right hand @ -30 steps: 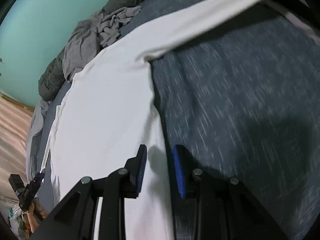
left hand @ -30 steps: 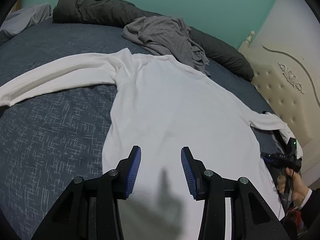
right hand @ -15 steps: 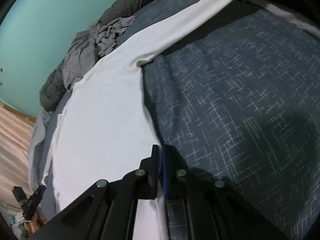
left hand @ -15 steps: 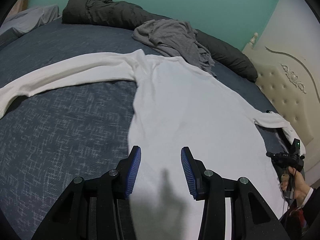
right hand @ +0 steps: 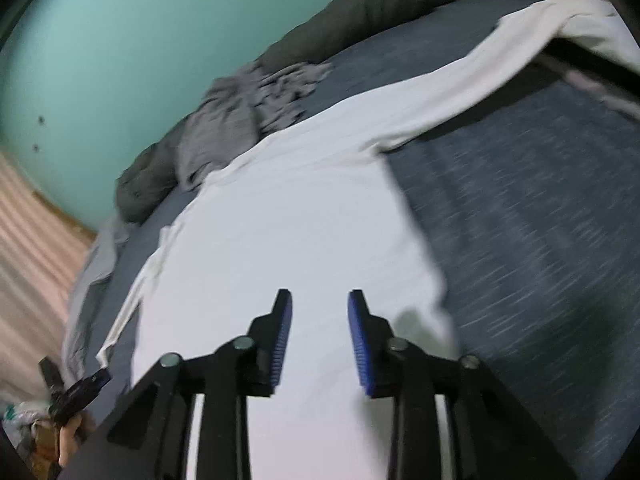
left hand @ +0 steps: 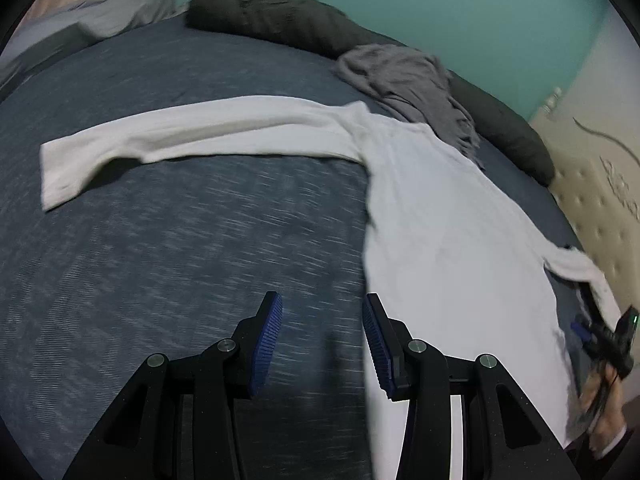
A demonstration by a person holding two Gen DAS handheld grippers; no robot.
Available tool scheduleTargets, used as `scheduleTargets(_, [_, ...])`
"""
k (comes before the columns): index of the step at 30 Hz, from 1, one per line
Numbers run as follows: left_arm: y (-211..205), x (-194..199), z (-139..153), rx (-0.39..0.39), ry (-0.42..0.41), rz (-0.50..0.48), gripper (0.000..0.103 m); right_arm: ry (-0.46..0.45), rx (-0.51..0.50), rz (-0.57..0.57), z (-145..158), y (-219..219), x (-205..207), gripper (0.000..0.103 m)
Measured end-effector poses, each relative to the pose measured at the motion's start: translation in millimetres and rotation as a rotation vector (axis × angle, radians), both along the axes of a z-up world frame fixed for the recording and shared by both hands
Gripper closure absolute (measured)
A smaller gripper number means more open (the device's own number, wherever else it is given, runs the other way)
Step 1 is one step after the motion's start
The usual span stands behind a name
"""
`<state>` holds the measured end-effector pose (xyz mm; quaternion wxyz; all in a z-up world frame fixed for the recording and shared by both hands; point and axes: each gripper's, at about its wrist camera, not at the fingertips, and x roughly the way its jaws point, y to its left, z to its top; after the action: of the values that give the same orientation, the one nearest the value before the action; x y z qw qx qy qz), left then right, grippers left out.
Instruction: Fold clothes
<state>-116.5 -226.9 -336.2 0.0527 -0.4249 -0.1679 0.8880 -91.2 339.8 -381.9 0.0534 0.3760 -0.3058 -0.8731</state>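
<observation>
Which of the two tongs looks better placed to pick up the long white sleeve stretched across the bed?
Probably the left tongs: open, facing the sleeve on the white shirt. The right tongs, also open, hover over the shirt's body.

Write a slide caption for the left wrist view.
Open left gripper hovers over the dark blue bed beside a spread white long-sleeve shirt.
</observation>
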Motion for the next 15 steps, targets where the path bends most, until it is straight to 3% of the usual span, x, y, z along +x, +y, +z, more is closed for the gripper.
scheduleTargets(3, [-26,-4,8,-0.013,-0.023,0.050,0.049,0.027,-0.052,0.044,-1,-26,-8,0.073])
scheduleTargets(8, [-74,-13,21,-0.048,-0.051,0.135,0.047,0.080,-0.075,0.108,-6,-62,-13,0.070])
scheduleTargets(10, [-95,-19,21,-0.053,-0.060,0.176,0.039,0.072,-0.082,0.137,-9,-71,-15,0.070])
scheduleTargets(15, [-148,-36,20,-0.065,-0.081,0.279,0.038,0.099,-0.076,0.176,-6,-85,-20,0.070])
